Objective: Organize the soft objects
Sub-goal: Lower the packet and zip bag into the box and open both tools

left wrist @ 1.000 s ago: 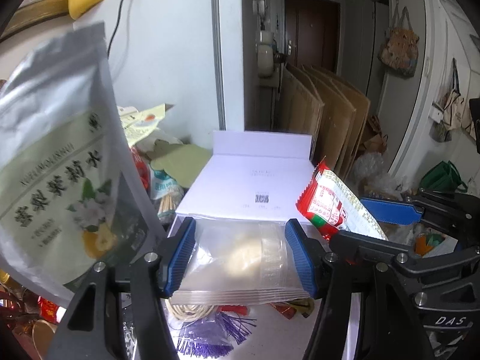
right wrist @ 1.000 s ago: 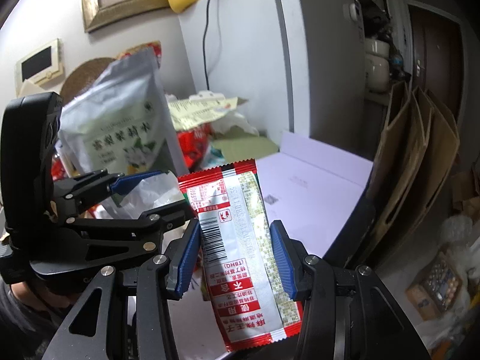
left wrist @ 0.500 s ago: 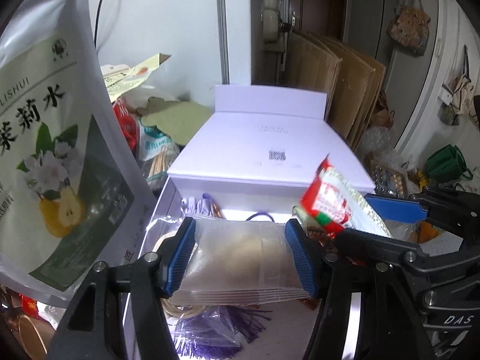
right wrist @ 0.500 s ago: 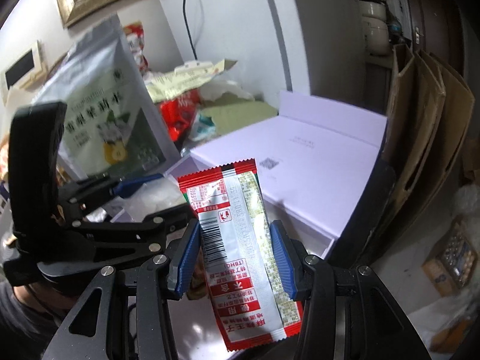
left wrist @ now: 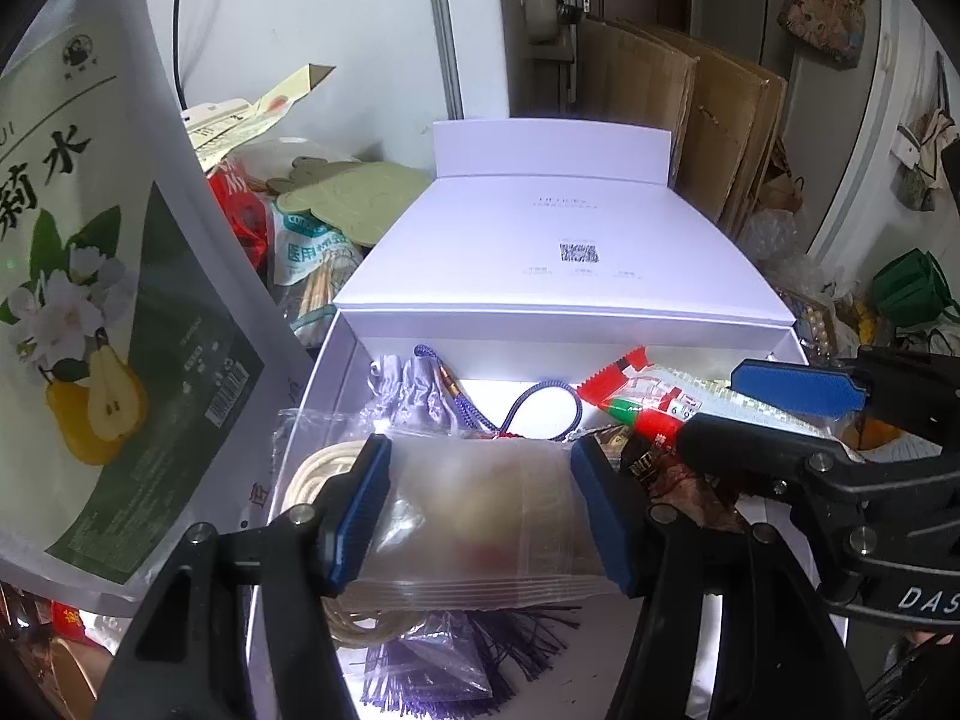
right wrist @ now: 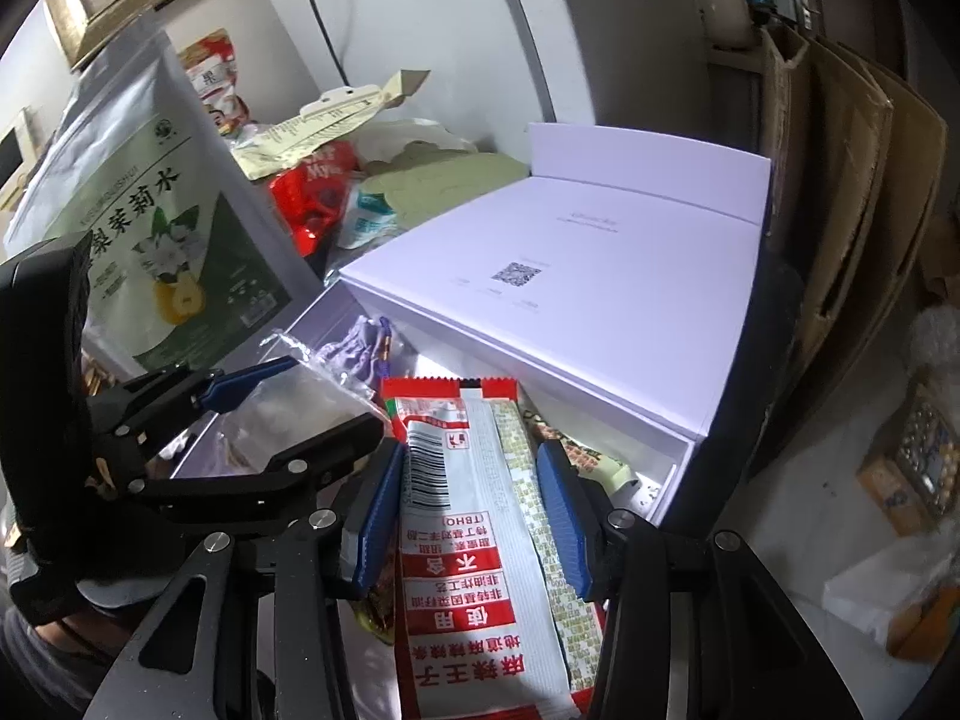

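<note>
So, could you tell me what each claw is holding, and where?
Left claw: clear zip bag, by its sides. Right claw: red snack packet, across its middle.

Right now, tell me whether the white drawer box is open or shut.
Open. The white drawer box has its tray pulled out from under the lid, exposing a purple cord and tassel inside.

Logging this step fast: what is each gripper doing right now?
Left gripper: closed on the clear zip bag, over the open white box.
Right gripper: closed on the red snack packet.
</note>
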`<move>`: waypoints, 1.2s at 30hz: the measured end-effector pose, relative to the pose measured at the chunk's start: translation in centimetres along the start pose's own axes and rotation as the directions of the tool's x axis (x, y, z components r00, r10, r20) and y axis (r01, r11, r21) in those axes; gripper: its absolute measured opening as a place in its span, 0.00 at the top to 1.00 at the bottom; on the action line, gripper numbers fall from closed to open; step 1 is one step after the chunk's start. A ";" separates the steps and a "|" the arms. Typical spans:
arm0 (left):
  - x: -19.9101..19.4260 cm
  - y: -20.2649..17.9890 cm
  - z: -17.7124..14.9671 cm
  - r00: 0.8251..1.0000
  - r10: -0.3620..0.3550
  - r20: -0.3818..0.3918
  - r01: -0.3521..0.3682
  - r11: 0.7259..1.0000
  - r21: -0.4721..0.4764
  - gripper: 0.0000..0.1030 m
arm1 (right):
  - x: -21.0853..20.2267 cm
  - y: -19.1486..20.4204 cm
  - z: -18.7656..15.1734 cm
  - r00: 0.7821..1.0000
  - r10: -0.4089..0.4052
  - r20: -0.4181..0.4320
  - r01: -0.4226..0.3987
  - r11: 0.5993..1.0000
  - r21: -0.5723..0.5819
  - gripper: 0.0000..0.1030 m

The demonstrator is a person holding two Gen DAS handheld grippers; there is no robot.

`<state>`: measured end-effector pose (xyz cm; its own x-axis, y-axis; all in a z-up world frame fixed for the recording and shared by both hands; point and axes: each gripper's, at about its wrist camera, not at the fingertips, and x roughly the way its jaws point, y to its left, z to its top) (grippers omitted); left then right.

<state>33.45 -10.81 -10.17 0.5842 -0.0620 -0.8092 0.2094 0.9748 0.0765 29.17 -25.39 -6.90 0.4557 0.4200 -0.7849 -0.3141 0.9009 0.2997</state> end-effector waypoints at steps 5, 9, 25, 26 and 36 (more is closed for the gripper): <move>0.1 -0.1 0.2 1.000 -0.005 -0.030 0.005 1.000 0.003 0.41 | 0.1 0.1 0.1 1.000 -0.012 -0.014 0.012 1.000 -0.008 0.56; 0.0 -0.2 0.4 0.998 -0.018 -0.058 0.019 1.000 0.000 0.41 | -0.4 0.2 0.2 1.000 0.002 -0.020 -0.002 1.000 -0.008 0.54; -2.4 0.5 -0.3 0.999 -0.041 0.006 0.042 0.997 -0.068 0.40 | -3.8 -0.1 -0.7 1.000 -0.027 0.006 0.027 1.000 -0.013 0.44; -2.3 0.5 -0.3 1.000 -0.029 0.005 0.030 0.997 -0.075 0.38 | -4.0 -0.2 -0.9 1.000 -0.027 0.005 0.027 1.000 -0.011 0.44; -5.2 0.9 -0.7 0.999 0.002 0.054 0.004 0.994 -0.110 0.06 | -5.5 -0.1 -1.1 0.999 -0.042 0.016 0.042 0.999 -0.022 0.44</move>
<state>30.06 -9.44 -6.29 0.6265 -0.0715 -0.7762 0.1243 0.9922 0.0089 25.79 -27.95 -3.17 0.4818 0.3839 -0.7877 -0.3129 0.9151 0.2545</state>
